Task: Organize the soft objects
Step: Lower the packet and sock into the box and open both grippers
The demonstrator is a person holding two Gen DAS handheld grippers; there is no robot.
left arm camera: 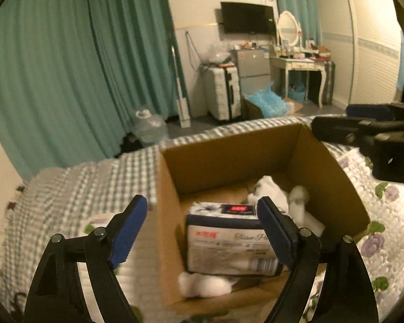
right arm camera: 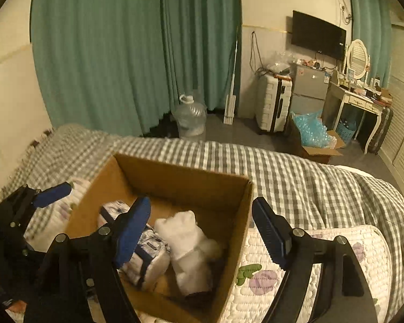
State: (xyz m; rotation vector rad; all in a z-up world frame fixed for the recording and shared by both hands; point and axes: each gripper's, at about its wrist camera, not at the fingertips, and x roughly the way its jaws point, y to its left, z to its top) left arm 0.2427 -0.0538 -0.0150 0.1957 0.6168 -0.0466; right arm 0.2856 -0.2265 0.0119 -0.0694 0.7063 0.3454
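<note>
An open cardboard box (left arm camera: 229,148) (right arm camera: 185,177) stands on the bed. Inside lie a tissue pack (left arm camera: 229,245) (right arm camera: 148,258) with blue-and-white print and a white plush toy (right arm camera: 188,245) (left arm camera: 282,196). My left gripper (left arm camera: 202,223) is open and empty, above the box's left wall and the tissue pack. It also shows at the left edge of the right wrist view (right arm camera: 48,191). My right gripper (right arm camera: 202,223) is open and empty, above the box's right side. It also shows at the right in the left wrist view (left arm camera: 363,132).
The bed has a checked blanket (right arm camera: 296,183) and a floral quilted pad (right arm camera: 323,258). Beyond it stand green curtains (right arm camera: 121,53), a water jug (right arm camera: 190,118), a white suitcase (right arm camera: 273,102), a box of blue packing (right arm camera: 312,132), and a dressing table (right arm camera: 358,99).
</note>
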